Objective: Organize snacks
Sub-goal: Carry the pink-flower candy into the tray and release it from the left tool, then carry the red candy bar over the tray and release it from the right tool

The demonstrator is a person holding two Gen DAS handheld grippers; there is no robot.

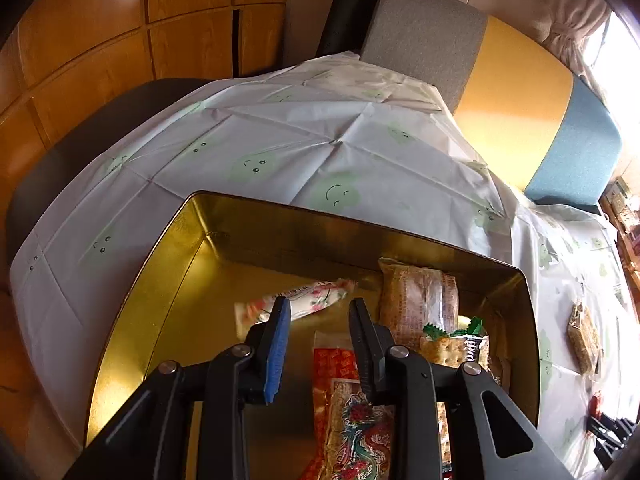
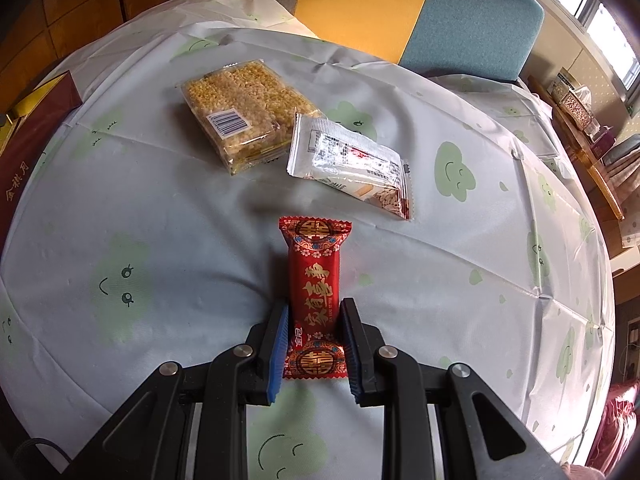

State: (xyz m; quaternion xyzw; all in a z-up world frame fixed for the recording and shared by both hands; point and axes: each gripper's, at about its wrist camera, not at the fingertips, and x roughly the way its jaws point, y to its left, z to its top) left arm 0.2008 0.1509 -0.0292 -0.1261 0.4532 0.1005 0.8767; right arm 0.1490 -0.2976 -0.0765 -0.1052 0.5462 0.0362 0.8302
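The left gripper [image 1: 318,310] hangs open over the gold tin [image 1: 400,236] with snacks inside, and the right gripper [image 2: 314,312] squeezes the red candy bar [image 2: 315,284] by its middle on the tablecloth [image 2: 160,208], light, crinkly and a bit slippery.

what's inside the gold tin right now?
The gold tin holds a floral-wrapped roll, a tan cracker pack, a green-topped cracker pack and a red dragon-print packet. The left gripper covers the near part.

Bright window daylight, fisheye-warped edges
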